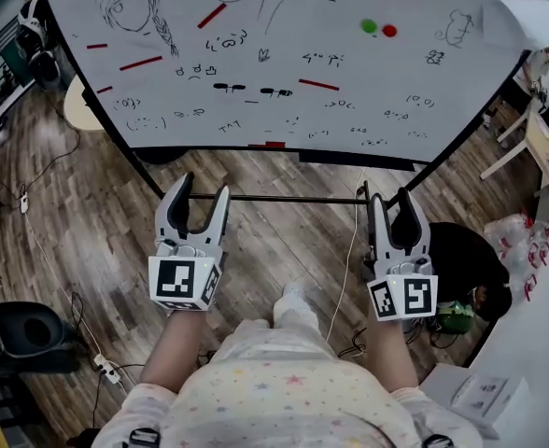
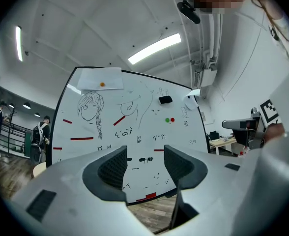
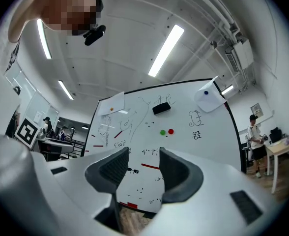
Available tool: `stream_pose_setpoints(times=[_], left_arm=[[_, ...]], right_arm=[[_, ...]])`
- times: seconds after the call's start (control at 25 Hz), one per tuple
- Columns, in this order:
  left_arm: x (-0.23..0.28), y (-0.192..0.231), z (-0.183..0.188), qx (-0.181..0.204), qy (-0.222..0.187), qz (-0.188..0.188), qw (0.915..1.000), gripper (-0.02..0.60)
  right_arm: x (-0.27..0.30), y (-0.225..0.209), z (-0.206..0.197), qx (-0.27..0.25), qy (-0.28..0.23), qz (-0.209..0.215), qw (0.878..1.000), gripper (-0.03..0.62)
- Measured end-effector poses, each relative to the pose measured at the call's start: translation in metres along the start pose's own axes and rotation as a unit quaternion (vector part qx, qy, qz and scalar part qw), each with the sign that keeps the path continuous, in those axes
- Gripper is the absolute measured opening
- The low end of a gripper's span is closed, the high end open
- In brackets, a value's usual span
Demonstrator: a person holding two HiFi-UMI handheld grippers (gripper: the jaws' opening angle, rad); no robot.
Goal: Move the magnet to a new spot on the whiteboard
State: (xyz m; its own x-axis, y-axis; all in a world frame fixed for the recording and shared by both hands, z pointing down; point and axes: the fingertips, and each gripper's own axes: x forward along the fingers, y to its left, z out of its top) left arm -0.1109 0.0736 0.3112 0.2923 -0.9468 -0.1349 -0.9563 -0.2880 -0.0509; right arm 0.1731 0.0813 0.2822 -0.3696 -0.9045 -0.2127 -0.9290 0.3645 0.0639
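The left gripper [image 1: 203, 190] has its jaws spread wide with nothing between them; through the gap only the lower part of the whiteboard [image 1: 396, 73] shows. The right gripper [image 1: 387, 200] is also parted, a little narrower, and empty. The two are side by side over the wooden floor [image 1: 88, 213], near the person and well short of the board, touching nothing. The task does not say which magnet is meant. A green round magnet [image 1: 369, 26] and a red round magnet [image 1: 389, 31] sit just beside each other on the far right part of the board. They are almost straight ahead of the right gripper and well to the right of the left one, so the right hand looks the nearer. Being round, they have no long axis and could be pinched from any side. Several red strips [image 1: 318, 84] also lie on the board, some nearly level, some slanting. The one marked lies nearer than the round pair, between the two grippers' lines.
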Motion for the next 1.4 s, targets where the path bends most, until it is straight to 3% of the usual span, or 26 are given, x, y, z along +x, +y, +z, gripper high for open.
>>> stream_pose_setpoints(times=[0.68,0.96,1.4], left_arm=[[0.145,-0.012,-0.017,0.004,0.005,0.051,0.9987,0.213],[0.184,0.004,-0.022,-0.006,-0.005,0.043,0.9990,0.213],[0.256,0.072,0.013,0.018,-0.068,-0.007,0.9975,0.213]], right_arm=[[0.123,-0.119,-0.024,0.012,-0.015,0.032,0.999,0.198],[0.161,-0.115,-0.035,0.010,-0.010,0.031,0.999,0.198],[0.235,-0.085,-0.027,-0.016,-0.040,-0.039,0.998,0.198]])
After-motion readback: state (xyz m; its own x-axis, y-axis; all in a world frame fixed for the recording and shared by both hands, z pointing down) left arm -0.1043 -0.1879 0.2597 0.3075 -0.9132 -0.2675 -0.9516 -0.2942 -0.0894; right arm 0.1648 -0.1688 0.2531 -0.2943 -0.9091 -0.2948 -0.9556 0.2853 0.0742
